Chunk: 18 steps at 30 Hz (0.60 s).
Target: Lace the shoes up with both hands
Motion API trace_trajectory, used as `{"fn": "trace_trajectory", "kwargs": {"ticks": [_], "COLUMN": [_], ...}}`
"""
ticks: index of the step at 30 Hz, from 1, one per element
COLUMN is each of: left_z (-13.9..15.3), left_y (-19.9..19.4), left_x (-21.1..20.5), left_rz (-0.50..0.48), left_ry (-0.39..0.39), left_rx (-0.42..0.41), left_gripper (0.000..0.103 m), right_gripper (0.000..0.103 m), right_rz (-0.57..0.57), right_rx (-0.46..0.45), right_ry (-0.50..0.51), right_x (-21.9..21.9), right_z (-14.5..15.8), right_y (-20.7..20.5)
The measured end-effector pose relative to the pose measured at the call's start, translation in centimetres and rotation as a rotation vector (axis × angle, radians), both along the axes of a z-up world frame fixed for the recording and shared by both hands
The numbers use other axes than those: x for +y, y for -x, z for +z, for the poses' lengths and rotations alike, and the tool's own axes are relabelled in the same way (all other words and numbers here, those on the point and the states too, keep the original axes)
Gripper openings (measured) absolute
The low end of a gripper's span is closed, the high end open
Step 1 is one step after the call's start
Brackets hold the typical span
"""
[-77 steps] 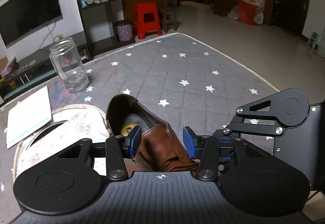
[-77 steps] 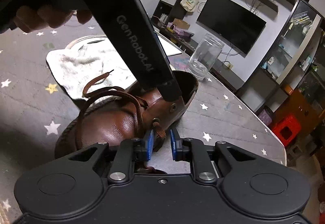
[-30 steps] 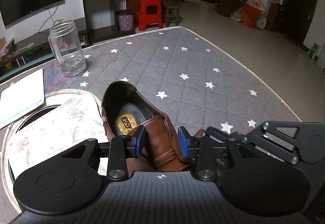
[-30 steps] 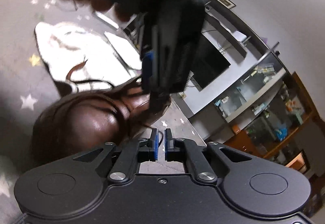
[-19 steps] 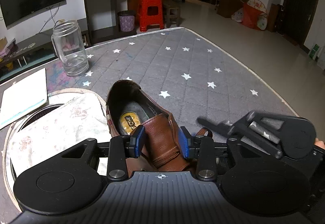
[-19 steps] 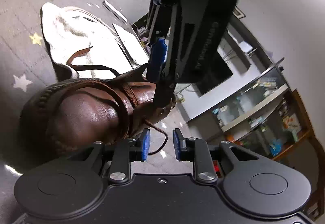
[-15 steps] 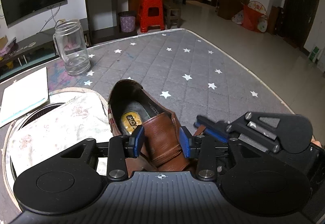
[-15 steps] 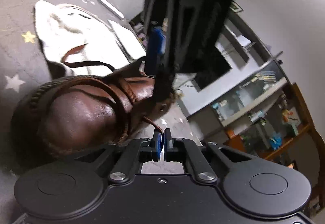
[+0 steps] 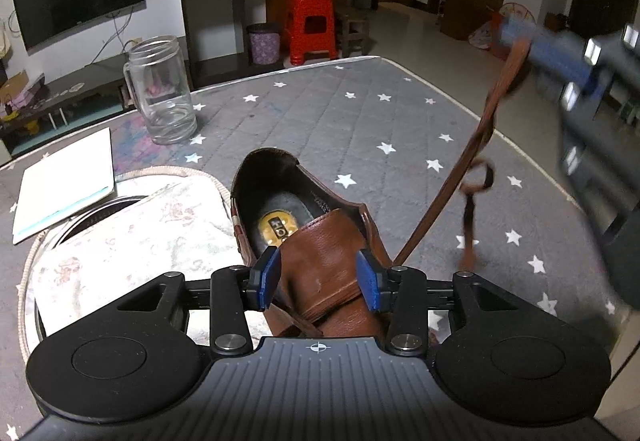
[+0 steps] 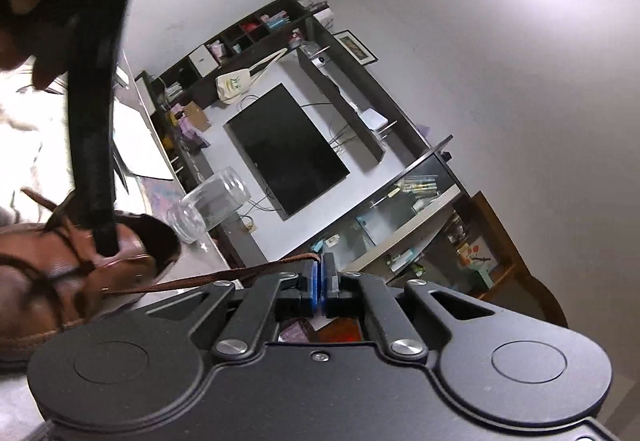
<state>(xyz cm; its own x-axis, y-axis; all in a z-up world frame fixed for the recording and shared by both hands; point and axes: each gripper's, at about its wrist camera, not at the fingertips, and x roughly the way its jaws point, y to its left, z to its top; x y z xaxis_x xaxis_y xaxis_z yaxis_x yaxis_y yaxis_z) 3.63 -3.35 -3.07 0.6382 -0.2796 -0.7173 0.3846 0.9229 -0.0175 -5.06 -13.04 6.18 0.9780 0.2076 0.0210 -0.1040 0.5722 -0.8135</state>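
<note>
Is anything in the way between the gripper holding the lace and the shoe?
Nothing visible is. The lace runs straight through open air from the shoe up to the right gripper, which pinches it.

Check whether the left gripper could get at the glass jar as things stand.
Probably not right now: the left gripper is clamped around the brown shoe's tongue, and the glass jar stands well beyond the heel; it would have to let go first.

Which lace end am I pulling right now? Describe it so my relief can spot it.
Start at the brown leather shoe on the star-print mat. From its right side a flat brown lace runs taut up to the right gripper; unlike the slack laces, it is stretched straight.
</note>
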Motion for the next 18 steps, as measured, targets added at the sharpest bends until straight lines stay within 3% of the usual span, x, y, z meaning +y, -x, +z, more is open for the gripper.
{"fn": "trace_trajectory", "kwargs": {"ticks": [11,18], "left_z": [-0.4,-0.4], "left_y": [-0.1,-0.1], "left_x": [-0.8,-1.2], "left_rz": [-0.018,-0.021], "left_ry": [-0.028,-0.039], "left_rx": [-0.006,-0.009], "left_gripper": [0.045,0.045], "right_gripper": [0.001,0.001], "right_rz": [0.044,0.041], "right_rx": [-0.128,-0.256], "right_ry": [0.073,0.122], "right_x": [0.3,0.4], "right_z": [6.3,11.0], "right_y": [-0.5,-0.8]}}
